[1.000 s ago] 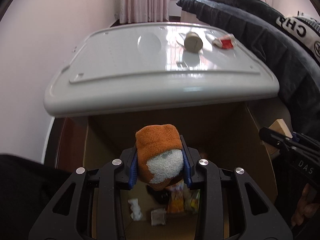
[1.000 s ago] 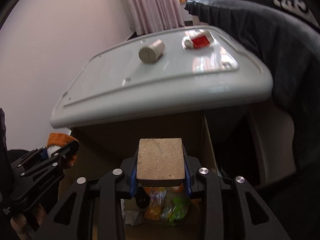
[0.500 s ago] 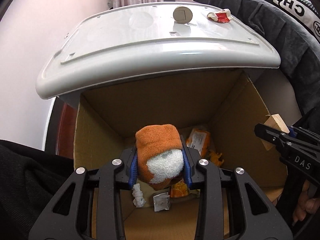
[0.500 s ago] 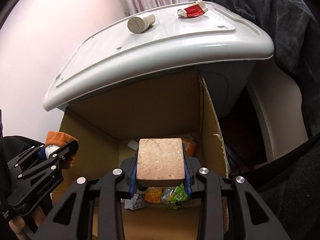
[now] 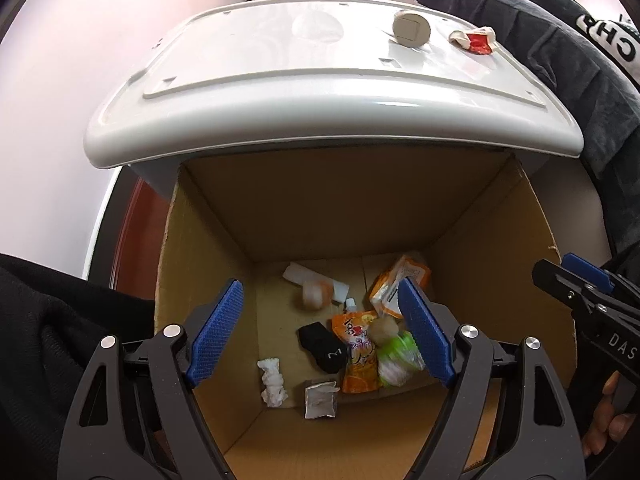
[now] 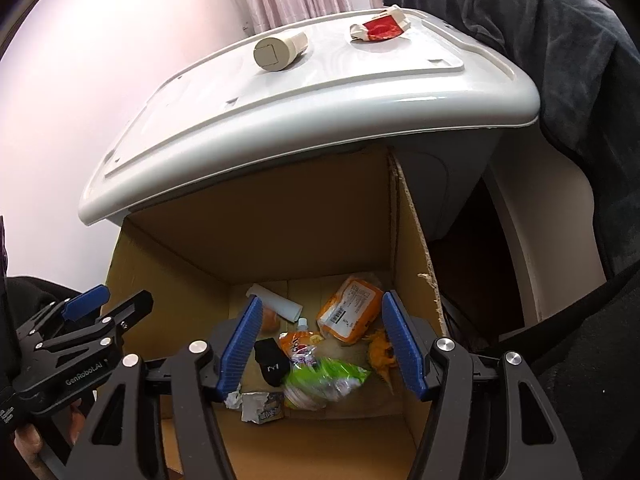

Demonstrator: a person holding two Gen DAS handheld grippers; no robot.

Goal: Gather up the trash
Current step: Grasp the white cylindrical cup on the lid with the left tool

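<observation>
Left wrist view shows the left gripper [image 5: 320,330] and the right gripper [image 6: 324,346] both wide open and holding nothing above the brown cardboard box [image 5: 344,216], with trash wrappers [image 5: 358,354] on its floor.

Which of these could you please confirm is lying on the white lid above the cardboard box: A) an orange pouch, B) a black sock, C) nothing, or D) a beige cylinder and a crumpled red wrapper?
D: the beige cylinder and red wrapper lie on the white lid; the rest lies in the cardboard box.
</observation>
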